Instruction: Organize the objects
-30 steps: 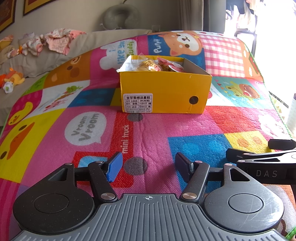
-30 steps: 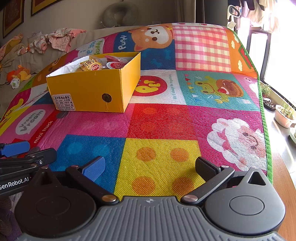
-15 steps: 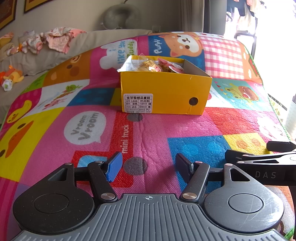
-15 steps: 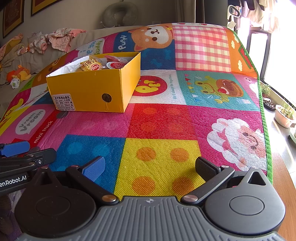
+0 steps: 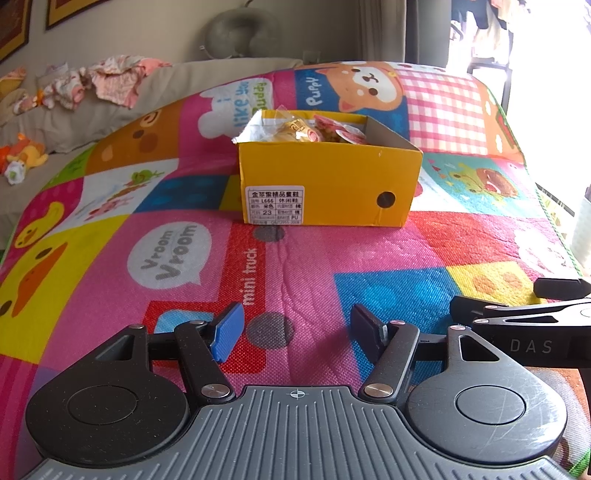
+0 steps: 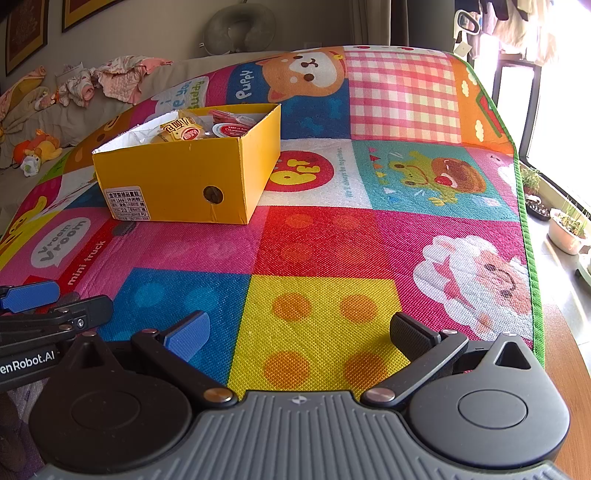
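Left wrist view, nearest zone: the left gripper (image 5: 297, 330) hangs over the play mat (image 5: 295, 266) with its fingers parted to a moderate gap. Nothing sits between the blue pad (image 5: 228, 330) and the dark pad (image 5: 364, 332); only the mat's pink and red panels show through the gap. Part of the right gripper (image 5: 517, 314) enters this view at the right edge, just beside the left unit.

Right wrist view, nearest zone: the right gripper (image 6: 299, 332) has its fingers spread wide, wider than the left, and empty, above a yellow panel with orange dots.

Middle zone: the yellow box (image 5: 328, 184) stands upright on the mat, well apart from both grippers, its lid off. A white label (image 5: 275, 205) and a round hole (image 5: 386, 199) mark its near wall. Wrapped snack packets (image 6: 181, 129) and small round sealed cups (image 6: 231, 129) lie inside the box, reaching about to rim level.

Far zone: a grey sofa (image 5: 184, 81) carries crumpled clothes (image 5: 110, 79) and a plush toy (image 5: 22, 157). A neck pillow (image 5: 240, 29) rests against the wall behind it. Potted plants (image 6: 569, 225) stand by the window at the right.
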